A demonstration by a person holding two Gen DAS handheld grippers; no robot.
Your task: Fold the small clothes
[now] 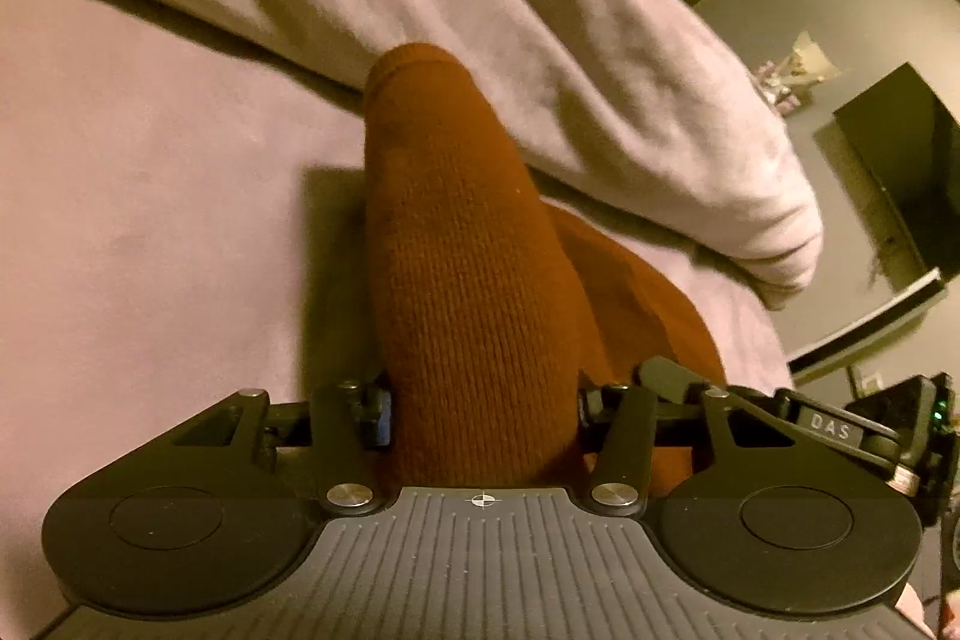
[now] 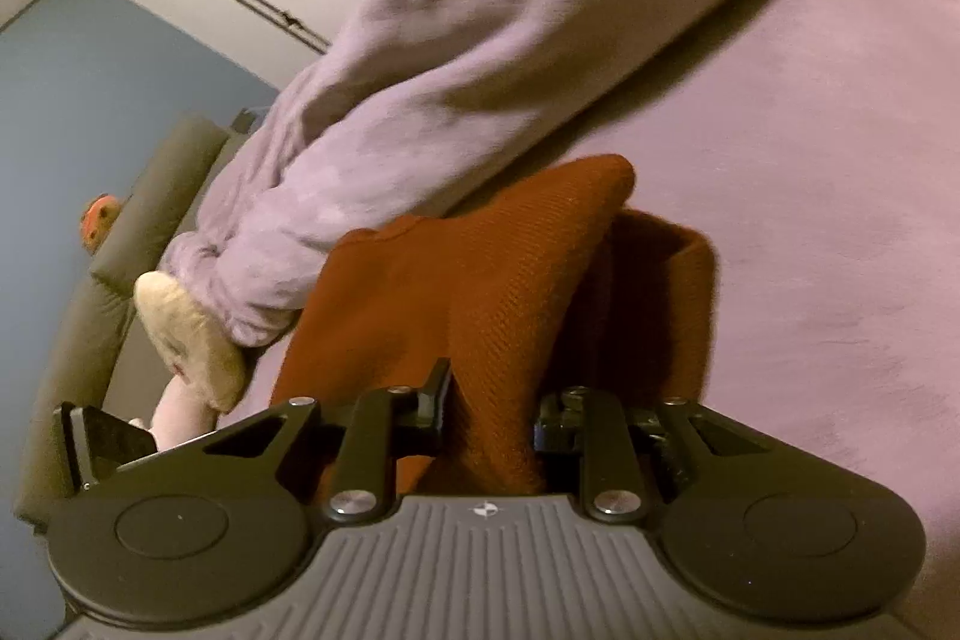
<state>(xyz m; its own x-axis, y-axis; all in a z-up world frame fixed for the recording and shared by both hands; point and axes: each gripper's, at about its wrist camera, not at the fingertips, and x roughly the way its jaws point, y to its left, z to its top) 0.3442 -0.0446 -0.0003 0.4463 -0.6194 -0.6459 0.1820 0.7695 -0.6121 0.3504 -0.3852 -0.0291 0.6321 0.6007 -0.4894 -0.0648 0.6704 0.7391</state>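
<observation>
A rust-orange knitted garment hangs lifted above the pale lilac bed sheet. My left gripper is shut on one bunched end of it; the cloth fills the space between the fingers and hides their tips. In the right wrist view the same garment rises in folds from my right gripper, which is shut on another part of it. The fingertips of both grippers are buried in the knit.
A rolled lilac duvet lies across the bed behind the garment, and it also shows in the right wrist view. A dark screen stands off the bed. A grey cushion and a beige plush toy lie beside the bed.
</observation>
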